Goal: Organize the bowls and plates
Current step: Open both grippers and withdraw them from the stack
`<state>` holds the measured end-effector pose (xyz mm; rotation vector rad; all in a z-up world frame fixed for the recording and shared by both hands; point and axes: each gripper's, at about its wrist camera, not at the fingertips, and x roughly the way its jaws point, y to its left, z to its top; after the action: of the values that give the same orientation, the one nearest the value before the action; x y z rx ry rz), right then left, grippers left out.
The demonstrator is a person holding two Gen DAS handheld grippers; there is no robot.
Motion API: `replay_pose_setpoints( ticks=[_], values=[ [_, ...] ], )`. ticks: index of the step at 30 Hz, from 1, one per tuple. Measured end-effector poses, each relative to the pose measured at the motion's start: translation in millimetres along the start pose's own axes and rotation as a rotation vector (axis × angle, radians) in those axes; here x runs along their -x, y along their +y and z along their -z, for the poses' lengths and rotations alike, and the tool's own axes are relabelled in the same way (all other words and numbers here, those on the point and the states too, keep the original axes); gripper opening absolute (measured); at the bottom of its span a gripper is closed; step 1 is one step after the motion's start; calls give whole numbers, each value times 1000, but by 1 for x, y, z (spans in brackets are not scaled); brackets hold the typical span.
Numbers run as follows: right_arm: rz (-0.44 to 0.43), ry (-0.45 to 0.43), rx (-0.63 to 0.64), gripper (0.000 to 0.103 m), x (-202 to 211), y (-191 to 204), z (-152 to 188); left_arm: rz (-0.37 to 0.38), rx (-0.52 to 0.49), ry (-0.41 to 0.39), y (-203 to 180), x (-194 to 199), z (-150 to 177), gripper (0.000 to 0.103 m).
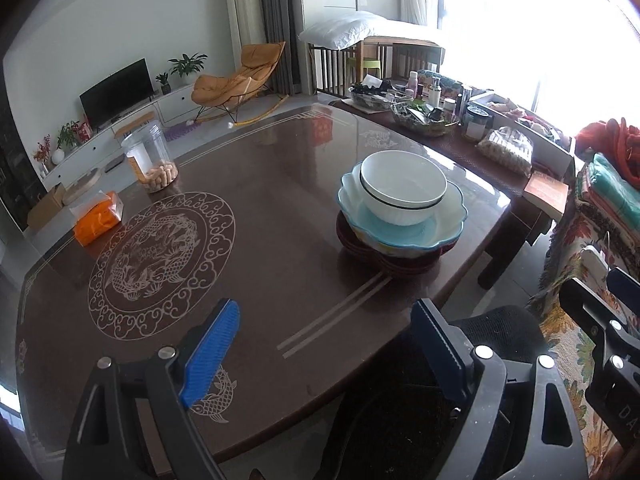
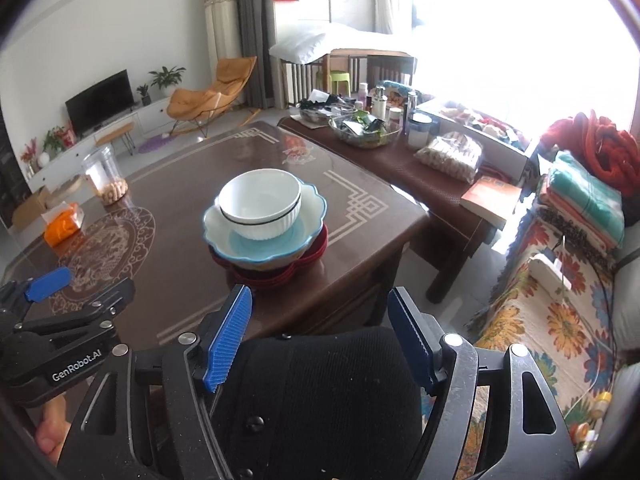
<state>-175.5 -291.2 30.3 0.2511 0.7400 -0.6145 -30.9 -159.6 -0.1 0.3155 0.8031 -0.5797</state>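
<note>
Between the blue pads of the left gripper (image 1: 326, 354) lies only bare desk (image 1: 280, 216) and a dark chair back (image 1: 404, 400); its jaws stand apart and hold nothing. Beside it, the right gripper (image 2: 320, 338) is likewise spread and empty above the chair. Farther out, near the desk's right edge, the white bowl (image 2: 260, 210) sits tilted inside the blue scalloped bowl (image 2: 224, 240), which rests on red plates (image 2: 280, 276). That lean is the risk, I judge: a nudge to the stack could slide the white bowl out or tip the pile toward the nearby edge. How many red plates lie underneath is hard to tell, since the bowls cover them, and glare washes out the window side.
</note>
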Motion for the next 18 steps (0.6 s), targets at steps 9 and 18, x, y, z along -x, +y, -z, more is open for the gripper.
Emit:
replay_pose_setpoints(
  ticks=[9,18],
  values=[
    [0,15,-11,74,-2,6,17,-42,1,16,0,-3,6,88],
    [18,10,-6,74,1,9,17,-27,10,34,1,-8,6,88]
  ],
)
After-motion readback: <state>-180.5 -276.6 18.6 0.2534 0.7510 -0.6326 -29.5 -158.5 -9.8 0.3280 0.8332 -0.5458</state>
